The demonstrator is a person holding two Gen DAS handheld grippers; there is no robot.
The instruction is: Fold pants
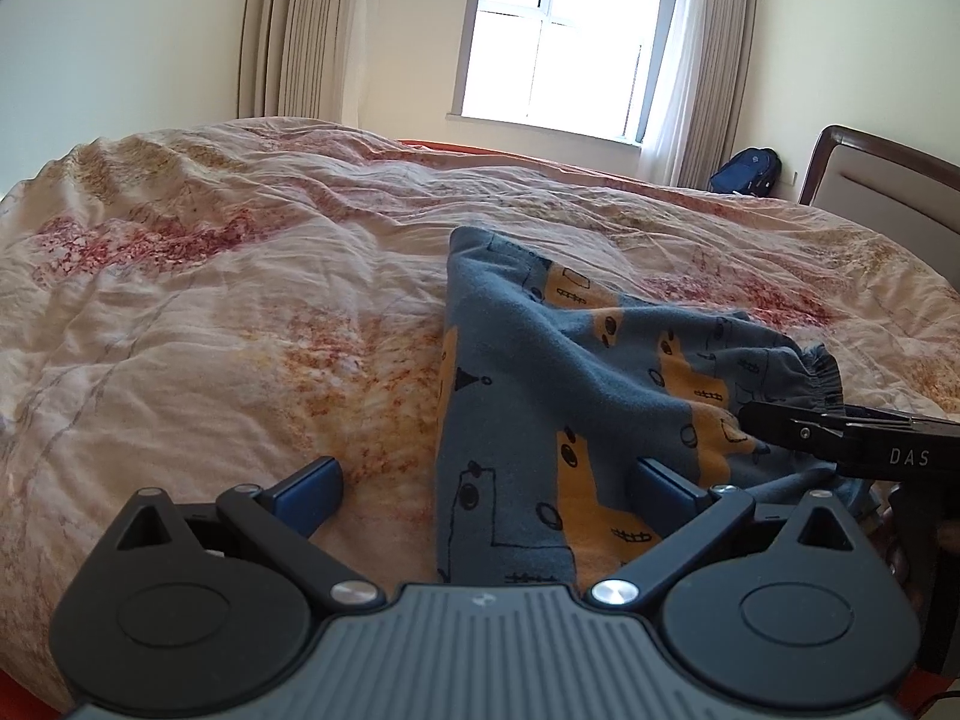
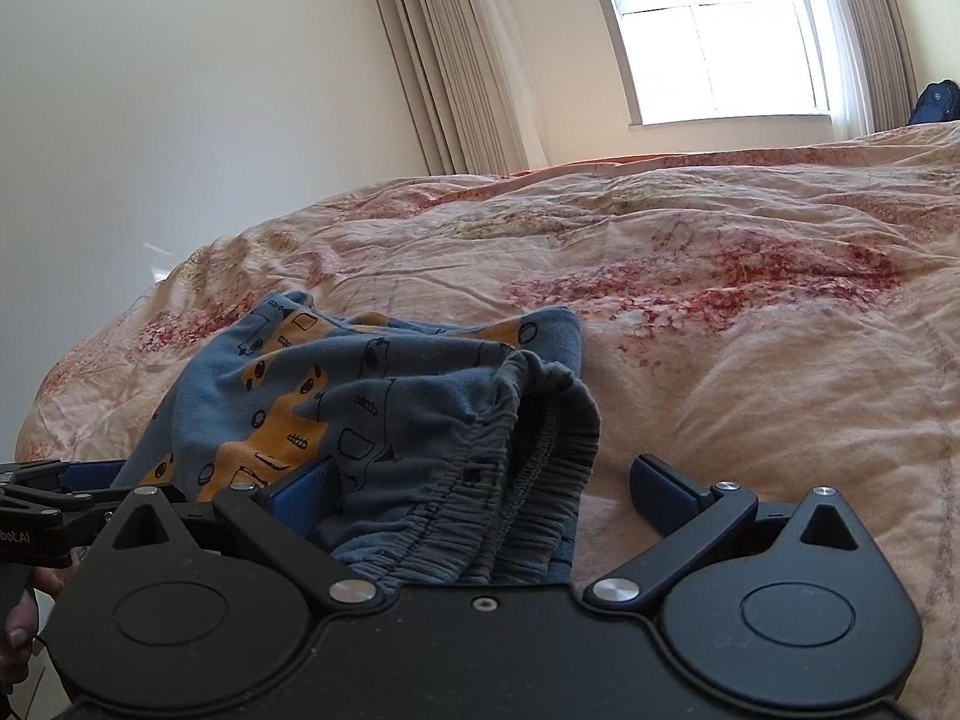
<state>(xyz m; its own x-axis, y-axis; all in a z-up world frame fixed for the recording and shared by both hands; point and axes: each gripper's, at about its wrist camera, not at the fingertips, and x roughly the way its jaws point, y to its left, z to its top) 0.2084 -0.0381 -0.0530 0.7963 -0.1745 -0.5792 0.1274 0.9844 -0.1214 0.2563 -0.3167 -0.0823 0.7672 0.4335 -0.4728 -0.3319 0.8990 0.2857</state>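
From the left wrist camera, the left gripper (image 1: 489, 489) hangs low over the near edge of the bed, its blue fingers (image 1: 312, 495) spread wide. The pants (image 1: 576, 384), blue-grey with orange patches and black line drawings, lie rumpled on the floral quilt (image 1: 210, 300), right of centre; their near hem lies between the open jaws, nothing pinched. At the right edge the right gripper (image 1: 780, 426) reaches in beside the gathered waistband (image 1: 816, 378). A window (image 1: 564, 42) glows on the far wall, with a dark backpack (image 1: 747, 171) at far right.

From the right wrist camera, the right gripper (image 2: 489, 489) also stands with jaws spread. The elastic waistband (image 2: 480, 492) is bunched between them, touching the left finger (image 2: 303, 495) but not clamped. The left gripper (image 2: 54, 492) shows at the left edge.
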